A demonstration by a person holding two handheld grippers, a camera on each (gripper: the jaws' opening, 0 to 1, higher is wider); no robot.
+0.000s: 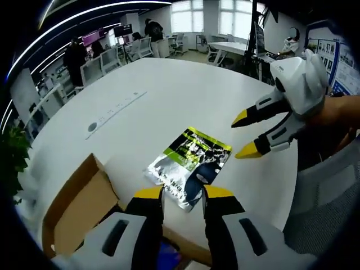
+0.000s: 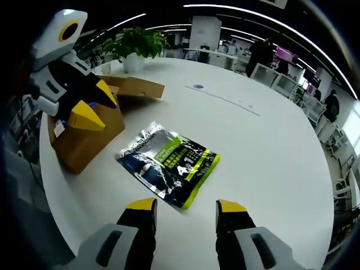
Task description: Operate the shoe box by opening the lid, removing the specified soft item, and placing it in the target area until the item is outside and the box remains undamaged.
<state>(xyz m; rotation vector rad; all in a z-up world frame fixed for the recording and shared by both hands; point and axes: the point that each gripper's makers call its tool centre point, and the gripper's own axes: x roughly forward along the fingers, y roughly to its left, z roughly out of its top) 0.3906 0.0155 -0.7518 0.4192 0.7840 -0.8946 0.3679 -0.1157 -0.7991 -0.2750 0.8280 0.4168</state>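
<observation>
A silver, green and dark blue soft pouch lies flat on the white round table, outside the brown cardboard shoe box. The box stands open, its flap raised, and something blue shows inside it. My left gripper hovers open over the box, its tips at the pouch's near edge with nothing held. My right gripper is open too, a short way above the table on the other side of the pouch, not touching it.
The white table has a long grey slot strip set into it. A potted plant stands at its far edge behind the box. Desks, chairs and people fill the office beyond.
</observation>
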